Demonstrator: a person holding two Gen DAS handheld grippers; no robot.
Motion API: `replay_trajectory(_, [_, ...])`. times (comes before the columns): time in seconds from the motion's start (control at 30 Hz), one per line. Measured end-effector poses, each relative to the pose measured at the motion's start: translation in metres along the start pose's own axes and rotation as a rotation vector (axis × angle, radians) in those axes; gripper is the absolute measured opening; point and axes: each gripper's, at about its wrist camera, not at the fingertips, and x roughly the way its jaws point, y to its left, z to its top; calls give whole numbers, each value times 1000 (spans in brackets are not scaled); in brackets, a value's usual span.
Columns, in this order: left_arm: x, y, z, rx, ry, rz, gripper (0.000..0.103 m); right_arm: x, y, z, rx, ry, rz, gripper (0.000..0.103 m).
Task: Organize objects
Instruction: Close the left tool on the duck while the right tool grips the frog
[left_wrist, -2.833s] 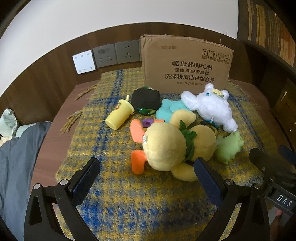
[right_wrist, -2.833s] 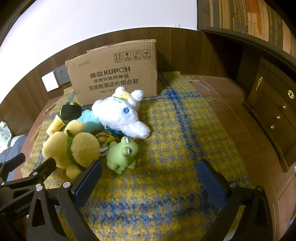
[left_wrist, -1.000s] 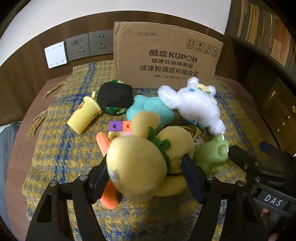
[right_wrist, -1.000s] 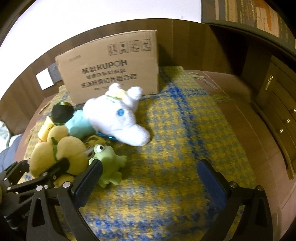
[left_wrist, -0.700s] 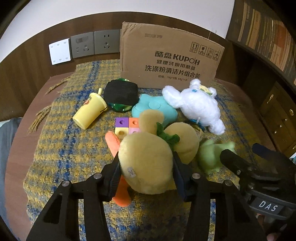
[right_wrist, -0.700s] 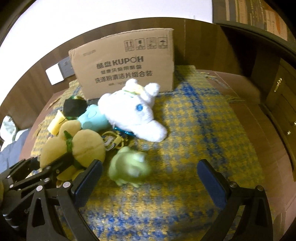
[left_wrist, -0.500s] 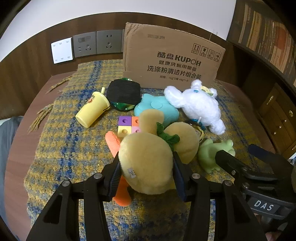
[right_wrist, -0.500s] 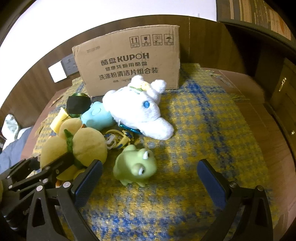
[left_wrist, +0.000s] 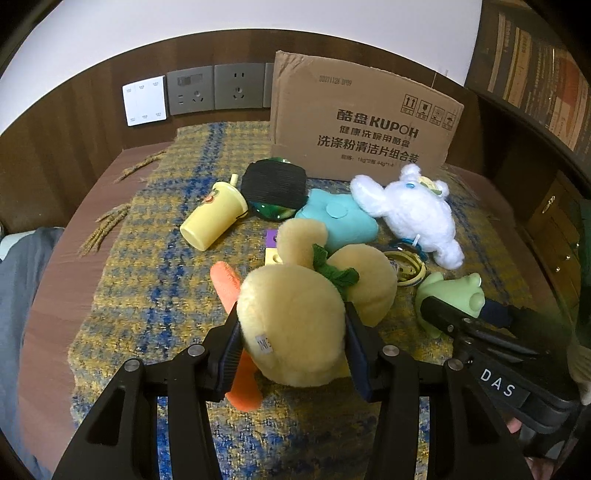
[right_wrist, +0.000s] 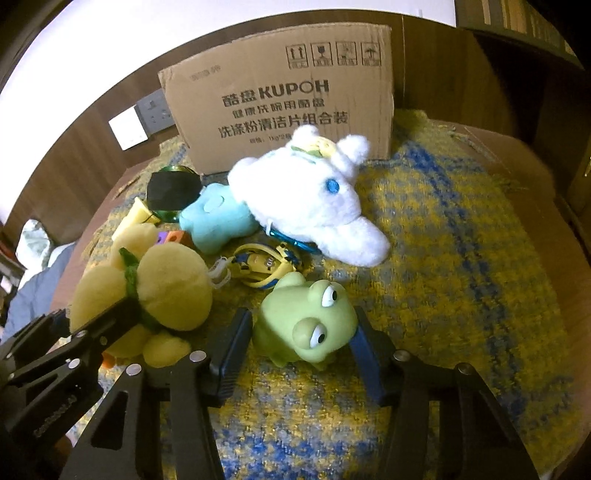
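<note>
On the plaid blanket (left_wrist: 155, 280), my left gripper (left_wrist: 291, 343) is pinching the yellow duck plush (left_wrist: 295, 325) by the head, pads pressed into both sides. My right gripper (right_wrist: 303, 343) brackets the green frog toy (right_wrist: 310, 321); pads look to touch it on both sides, but I can't tell if it's a firm clamp. Cardboard box (left_wrist: 362, 122) stands at the back, presumably the destination. Progress looks early: white bunny plush (right_wrist: 306, 199), teal plush (left_wrist: 336, 218), yellow cup (left_wrist: 214, 218), black pouch (left_wrist: 275, 182), blocks and lanyard all lie loose in front of it. Nothing visibly sorted yet.
</note>
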Motion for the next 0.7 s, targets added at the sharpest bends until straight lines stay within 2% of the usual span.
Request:
replay_trajectory(0.43, [-22, 1, -5, 3, -47, 28, 49, -28, 8, -5, -23, -70, -36, 53])
replay_trajectory(0.7, [-36, -5, -3, 22, -95, 52, 49, -51, 18, -3, -59, -154, -85, 53])
